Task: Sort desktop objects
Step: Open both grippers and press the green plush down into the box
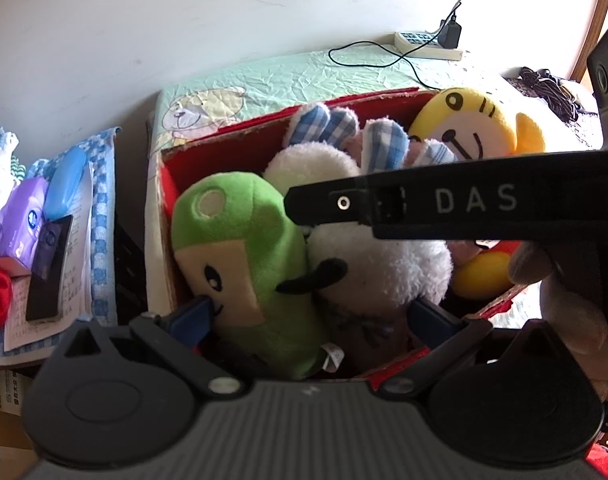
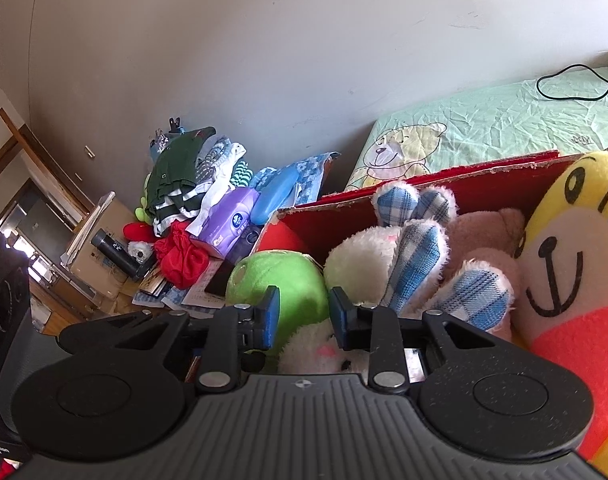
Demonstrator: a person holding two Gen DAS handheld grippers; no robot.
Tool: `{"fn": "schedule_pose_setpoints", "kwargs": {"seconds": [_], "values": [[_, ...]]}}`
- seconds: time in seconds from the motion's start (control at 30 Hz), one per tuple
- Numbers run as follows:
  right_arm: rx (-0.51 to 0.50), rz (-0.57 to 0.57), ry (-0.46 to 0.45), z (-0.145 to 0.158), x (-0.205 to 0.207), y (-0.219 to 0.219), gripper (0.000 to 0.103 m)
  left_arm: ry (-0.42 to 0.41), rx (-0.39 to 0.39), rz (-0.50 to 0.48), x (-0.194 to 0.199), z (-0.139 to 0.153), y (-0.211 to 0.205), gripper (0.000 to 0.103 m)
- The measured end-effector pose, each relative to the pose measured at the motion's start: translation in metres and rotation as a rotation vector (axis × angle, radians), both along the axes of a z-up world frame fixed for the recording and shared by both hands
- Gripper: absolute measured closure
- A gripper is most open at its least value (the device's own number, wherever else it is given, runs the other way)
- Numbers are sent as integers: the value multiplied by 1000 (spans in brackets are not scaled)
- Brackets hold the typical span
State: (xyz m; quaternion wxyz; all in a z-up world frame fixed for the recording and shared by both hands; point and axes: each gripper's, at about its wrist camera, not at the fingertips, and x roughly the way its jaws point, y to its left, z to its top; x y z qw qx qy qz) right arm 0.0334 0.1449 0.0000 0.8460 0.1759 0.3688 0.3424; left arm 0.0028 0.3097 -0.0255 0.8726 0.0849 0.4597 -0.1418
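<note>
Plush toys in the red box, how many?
4 visible: green plush toy front left, white fluffy plush middle, blue-checked-eared pink bunny behind, yellow plush right. Others may be buried.

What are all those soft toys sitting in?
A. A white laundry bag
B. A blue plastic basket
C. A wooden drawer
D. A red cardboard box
D. The green plush toy, the white plush toy and the yellow plush toy are crowded together between the walls of a red cardboard box, whose torn brown cardboard edge shows along the rim.
</note>
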Motion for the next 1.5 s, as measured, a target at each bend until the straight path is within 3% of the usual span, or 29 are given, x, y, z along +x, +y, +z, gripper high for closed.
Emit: {"fn": "schedule_pose_setpoints", "kwargs": {"seconds": [0.97, 1.2, 1.33, 1.5], "values": [[-43, -67, -68, -7, -16, -6, 74, -52, -37, 20, -4, -7, 4, 0], [4, -88, -70, -9, -19, -14, 75, -111, -54, 50, -13, -10, 6, 0], [79, -102, -58, -6, -25, -26, 74, -101, -81, 51, -13, -7, 9, 1], [52, -71, -107, 3, -41, -27, 73, -93, -123, 44, -18, -5, 16, 1]]}}
